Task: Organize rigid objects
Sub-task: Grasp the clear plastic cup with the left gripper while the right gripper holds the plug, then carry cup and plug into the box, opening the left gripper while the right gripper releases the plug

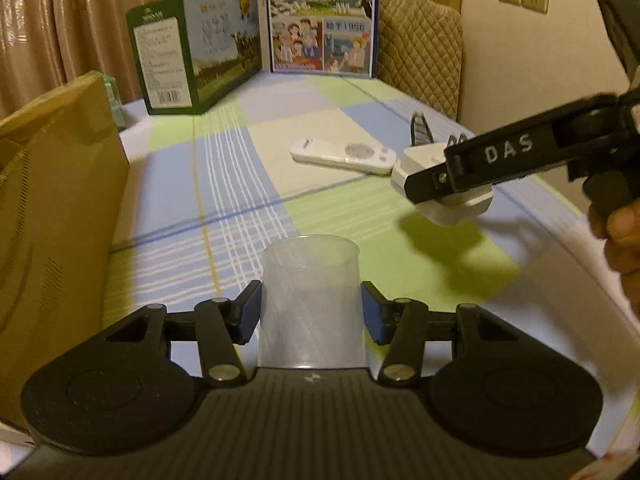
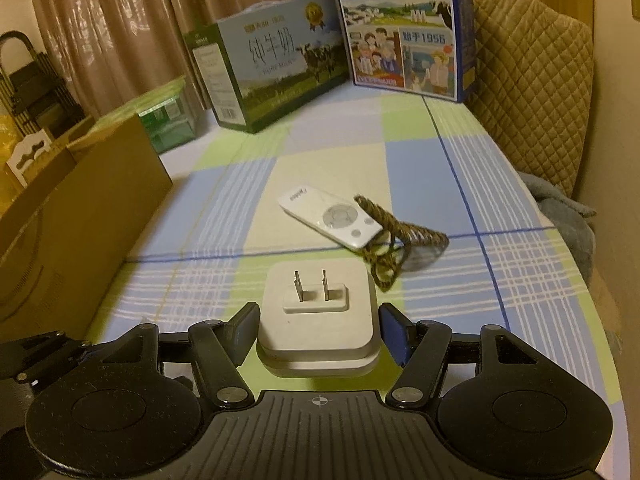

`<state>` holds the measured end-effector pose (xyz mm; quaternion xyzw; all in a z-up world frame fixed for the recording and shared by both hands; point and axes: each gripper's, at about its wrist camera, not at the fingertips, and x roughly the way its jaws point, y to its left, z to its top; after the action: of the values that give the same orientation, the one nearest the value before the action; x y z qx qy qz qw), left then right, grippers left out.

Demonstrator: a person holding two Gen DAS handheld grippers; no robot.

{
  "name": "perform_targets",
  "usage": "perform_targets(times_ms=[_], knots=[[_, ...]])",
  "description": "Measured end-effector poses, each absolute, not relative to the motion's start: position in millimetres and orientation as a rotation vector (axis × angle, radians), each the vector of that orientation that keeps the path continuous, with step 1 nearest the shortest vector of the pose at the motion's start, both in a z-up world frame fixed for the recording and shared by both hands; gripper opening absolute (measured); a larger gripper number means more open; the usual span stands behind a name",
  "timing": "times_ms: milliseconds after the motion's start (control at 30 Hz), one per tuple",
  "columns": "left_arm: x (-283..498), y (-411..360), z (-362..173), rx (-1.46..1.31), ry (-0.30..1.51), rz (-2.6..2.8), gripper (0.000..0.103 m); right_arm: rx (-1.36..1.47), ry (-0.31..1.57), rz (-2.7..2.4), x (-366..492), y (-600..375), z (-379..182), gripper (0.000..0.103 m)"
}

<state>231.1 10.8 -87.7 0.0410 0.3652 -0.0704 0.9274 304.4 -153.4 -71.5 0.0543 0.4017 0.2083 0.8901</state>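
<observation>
White plug adapter (image 2: 318,316), prongs pointing up and away, clamped in right gripper (image 2: 318,330).

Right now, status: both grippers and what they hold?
Left gripper shut on clear cup. Right gripper shut on white charger, lifted. Remote and cord lie ahead.

Both cameras ride low over the table, each tilted down and facing the tall blue milk carton (image 1: 322,16) (image 2: 404,24) at the far edge (they share it); the slim white remote control (image 1: 344,155) (image 2: 332,216) lies nearer.
</observation>
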Motion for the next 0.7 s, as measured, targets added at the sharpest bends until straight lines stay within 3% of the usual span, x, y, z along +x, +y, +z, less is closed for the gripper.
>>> perform_targets(times_ms=[367,700], knots=[[193,54,7,0.022,0.623,-0.086,0.047,0.158,0.8,0.467,270,-135,-39,0.062],[145,135,64,0.058,0.571,0.048,0.047,0.096,0.727,0.66,221,-46,35,0.061]])
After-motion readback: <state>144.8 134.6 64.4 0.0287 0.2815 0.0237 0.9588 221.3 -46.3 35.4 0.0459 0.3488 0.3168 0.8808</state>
